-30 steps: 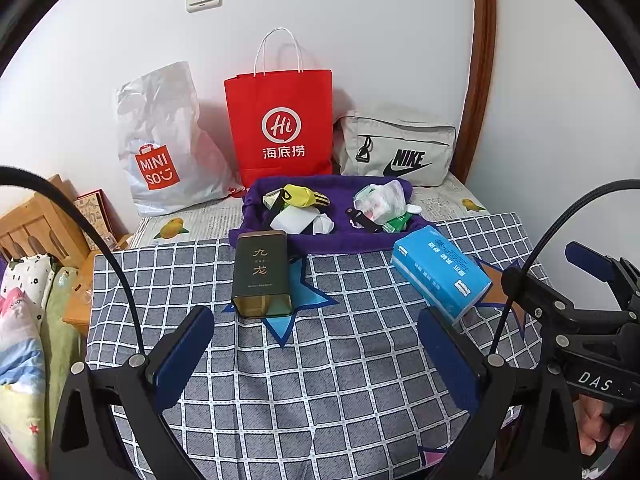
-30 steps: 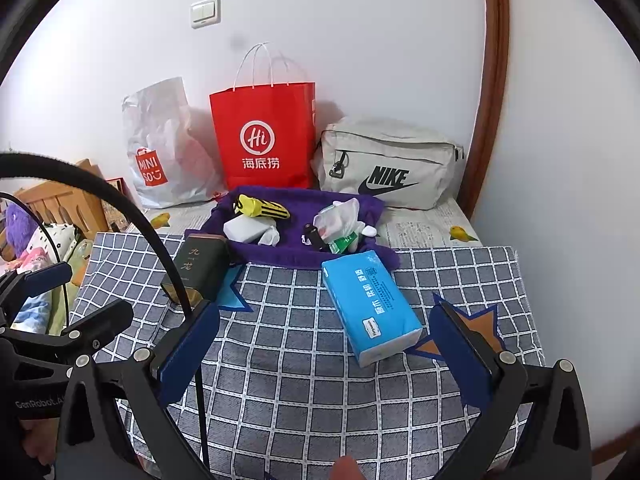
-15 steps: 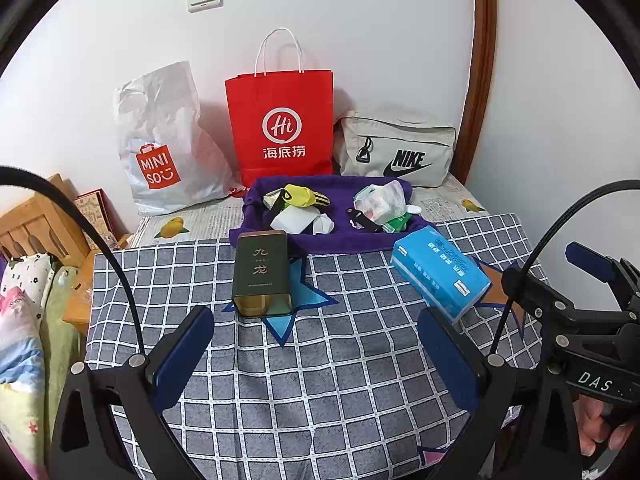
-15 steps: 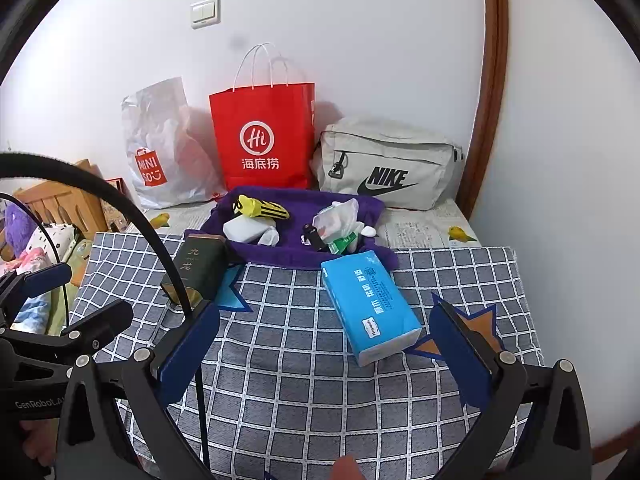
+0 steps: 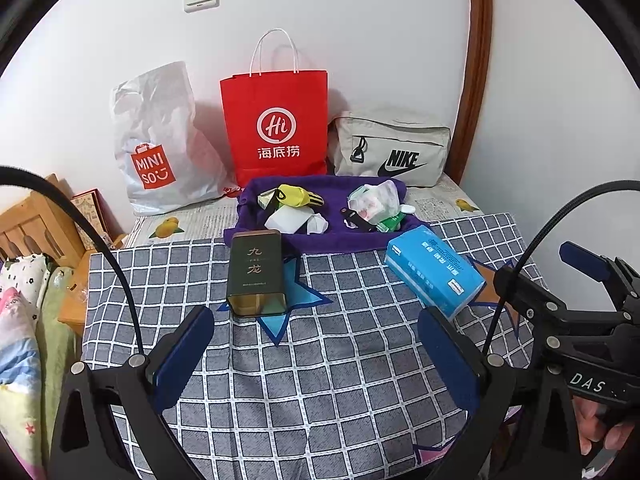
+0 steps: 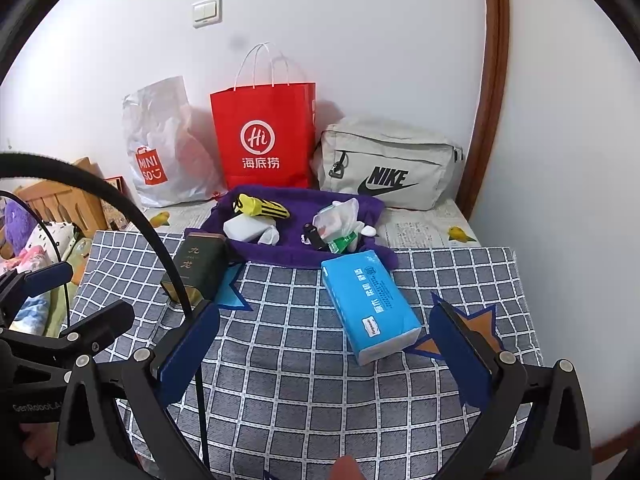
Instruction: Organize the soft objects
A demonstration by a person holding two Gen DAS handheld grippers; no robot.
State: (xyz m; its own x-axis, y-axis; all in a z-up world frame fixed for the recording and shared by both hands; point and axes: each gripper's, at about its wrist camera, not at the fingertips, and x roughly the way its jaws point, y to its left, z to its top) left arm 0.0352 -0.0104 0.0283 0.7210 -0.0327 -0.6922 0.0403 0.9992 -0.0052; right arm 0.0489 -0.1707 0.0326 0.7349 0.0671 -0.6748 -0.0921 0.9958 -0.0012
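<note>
Tissue pack point(image 6: 370, 304): blue, lying on the checked cloth point(image 6: 304, 392), near-right of the purple towel point(image 5: 360, 240).
Dark tin point(image 5: 256, 272): left, lying flat.
Left gripper point(image 5: 316, 356): spread wide, empty.
Right gripper point(image 6: 326, 356): spread wide, empty.

Grey checked cloth point(image 5: 320, 360), blue tissue pack point(image 5: 434, 276), purple towel point(image 5: 332, 240).

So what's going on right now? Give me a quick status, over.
Left gripper open, empty. Right gripper open, empty, above the checked cloth. Blue tissue pack untouched, lying ahead of right gripper. Dark tin beside it, not blocking.
</note>
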